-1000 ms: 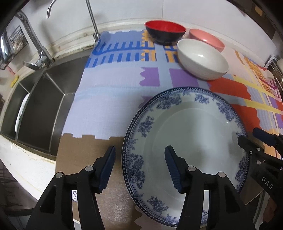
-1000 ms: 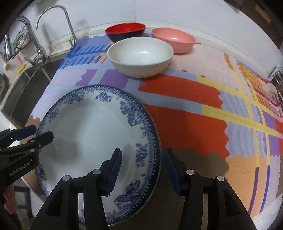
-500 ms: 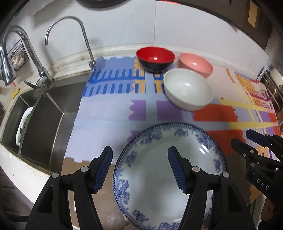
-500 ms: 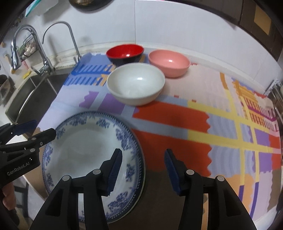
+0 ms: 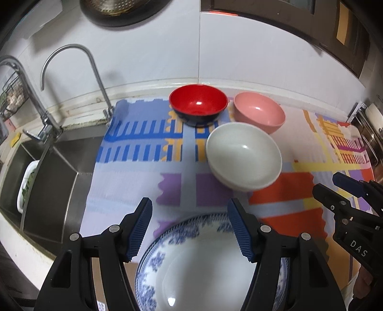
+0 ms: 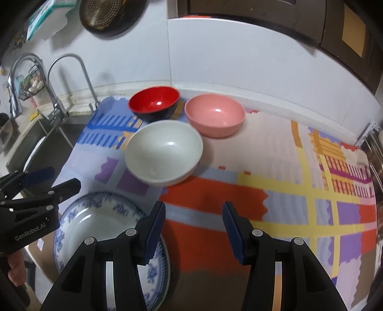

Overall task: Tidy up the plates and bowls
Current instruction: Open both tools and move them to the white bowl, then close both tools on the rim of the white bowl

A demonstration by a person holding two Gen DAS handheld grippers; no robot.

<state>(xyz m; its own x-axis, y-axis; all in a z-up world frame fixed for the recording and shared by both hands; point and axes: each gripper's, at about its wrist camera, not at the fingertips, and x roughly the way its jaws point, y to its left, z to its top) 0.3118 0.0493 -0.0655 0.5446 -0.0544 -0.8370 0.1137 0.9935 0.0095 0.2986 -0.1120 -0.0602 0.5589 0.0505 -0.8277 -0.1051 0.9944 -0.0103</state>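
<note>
While my left gripper (image 5: 190,229) hangs agape, freshly widened and empty, over the round blue-patterned white plate (image 5: 205,270) at the counter's front edge, my right gripper (image 6: 194,232) gapes over bare mat (image 6: 263,167).

White letters "DAS" stand on the black body of the right gripper (image 5: 344,191), at the right edge of the left wrist view. "GenRobot.AI" stands in white on the black body of the left gripper (image 6: 51,179), at the lower left of the right wrist view. A box (image 6: 47,14) in the upper left corner of that view bears print too blurred to read. No other text is legible.
</note>
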